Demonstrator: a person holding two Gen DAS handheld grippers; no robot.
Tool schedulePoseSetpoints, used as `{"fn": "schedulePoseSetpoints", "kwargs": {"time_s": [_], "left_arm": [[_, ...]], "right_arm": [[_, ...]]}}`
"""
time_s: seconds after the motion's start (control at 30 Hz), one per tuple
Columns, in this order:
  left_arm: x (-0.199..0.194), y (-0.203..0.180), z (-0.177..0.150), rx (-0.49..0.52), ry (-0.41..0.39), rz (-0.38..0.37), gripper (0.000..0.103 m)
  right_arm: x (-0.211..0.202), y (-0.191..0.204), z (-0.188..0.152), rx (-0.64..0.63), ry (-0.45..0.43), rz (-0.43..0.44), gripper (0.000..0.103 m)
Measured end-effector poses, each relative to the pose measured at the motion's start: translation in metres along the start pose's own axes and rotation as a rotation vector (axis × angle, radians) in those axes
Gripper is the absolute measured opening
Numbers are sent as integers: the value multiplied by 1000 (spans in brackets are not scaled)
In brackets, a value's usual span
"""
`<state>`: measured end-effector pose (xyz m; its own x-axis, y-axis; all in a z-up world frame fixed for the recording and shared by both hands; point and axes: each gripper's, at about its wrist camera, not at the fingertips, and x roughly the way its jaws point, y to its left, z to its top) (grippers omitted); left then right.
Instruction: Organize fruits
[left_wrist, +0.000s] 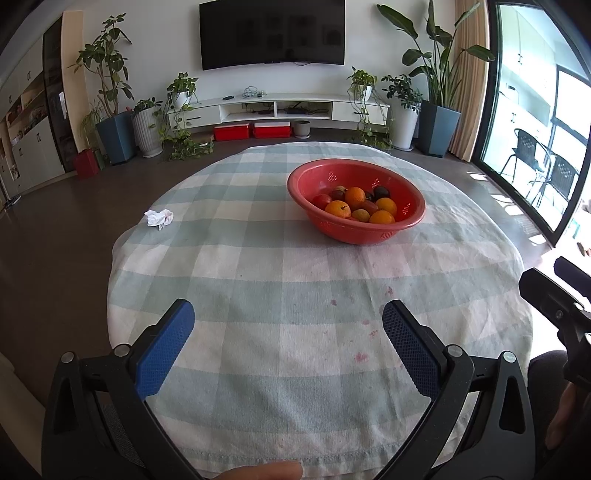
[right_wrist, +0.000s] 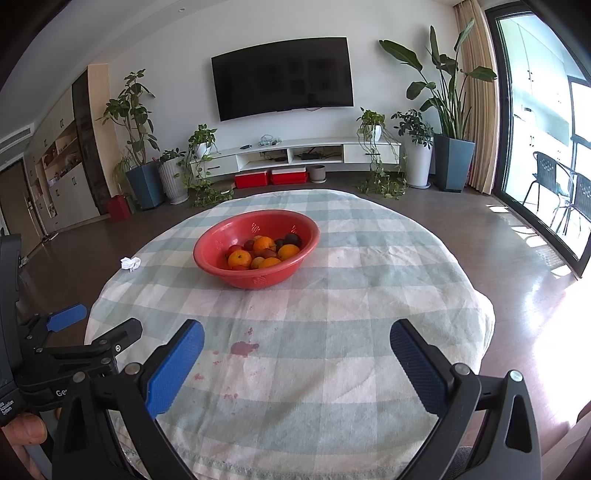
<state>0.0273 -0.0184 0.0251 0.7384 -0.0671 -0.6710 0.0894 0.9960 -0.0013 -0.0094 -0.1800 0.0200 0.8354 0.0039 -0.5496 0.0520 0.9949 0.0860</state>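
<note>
Well, your red bowl (left_wrist: 356, 201) sat on the checked tablecloth (left_wrist: 295, 295), well ahead of both grippers, holding oranges (left_wrist: 354, 195) heaped with smaller dark and red fruits (left_wrist: 381, 192) — no fruit lay outside it. A crumpled white tissue (left_wrist: 159, 218) rested near the cloth's left edge, apart from the bowl. On your left gripper's (left_wrist: 288, 325) body, only "Ge" could be read; the smaller print was too blurred. Your right gripper (right_wrist: 297, 343) hung with fingers spread wide and empty — so did the left. The round bowl showed no long axis.
</note>
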Motion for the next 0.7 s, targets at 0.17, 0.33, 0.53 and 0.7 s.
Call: {"fn": "schedulePoseSetpoints", "kwargs": {"time_s": [0.17,0.33,0.53,0.7], "left_arm": [[0,0,0,0,-1,1,103],[0,0,0,0,-1,0,103],[0,-1,-1,2,0,-1,103],[0,0,-1,-3,1,-1,103]], "right_arm": [[-1,0,-1,-2,2,0,103],[0,1,-2,-3,5,0,103],[-1,1,-3,-5,6,-1,103],[-1,2,-6,-5,9,-2,103]]}}
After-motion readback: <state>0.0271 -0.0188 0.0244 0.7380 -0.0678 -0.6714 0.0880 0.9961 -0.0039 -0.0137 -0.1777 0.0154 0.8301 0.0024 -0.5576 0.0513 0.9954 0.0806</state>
